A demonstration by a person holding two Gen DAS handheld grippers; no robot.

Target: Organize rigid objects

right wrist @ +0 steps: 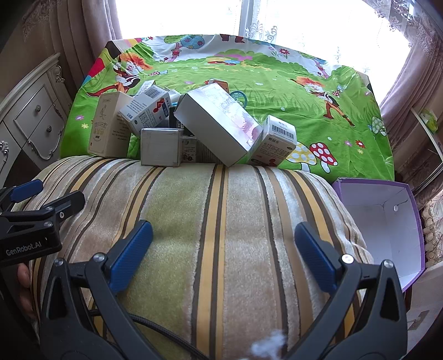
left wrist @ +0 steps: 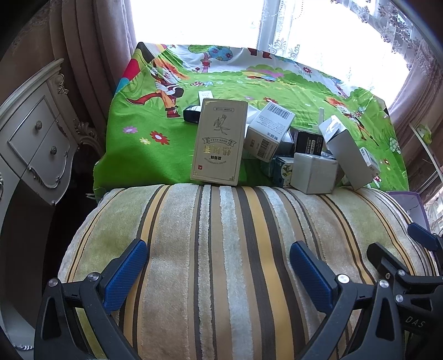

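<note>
A heap of small cardboard boxes lies on a green cartoon cloth (left wrist: 155, 133), just beyond a striped cushion (left wrist: 221, 249). A tall gold box (left wrist: 218, 141) stands at the heap's left; it also shows in the right wrist view (right wrist: 106, 124). A big silver box (right wrist: 218, 124) leans across the middle, with a white barcode box (right wrist: 275, 141) to its right and a grey square box (right wrist: 160, 146) in front. My left gripper (left wrist: 218, 265) is open and empty above the cushion. My right gripper (right wrist: 223, 249) is open and empty there too, right of the left one.
An open purple box with a white inside (right wrist: 387, 221) stands at the right of the cushion. A cream carved drawer cabinet (left wrist: 36, 144) stands at the left. Curtains and a bright window (left wrist: 210, 19) lie behind the cloth.
</note>
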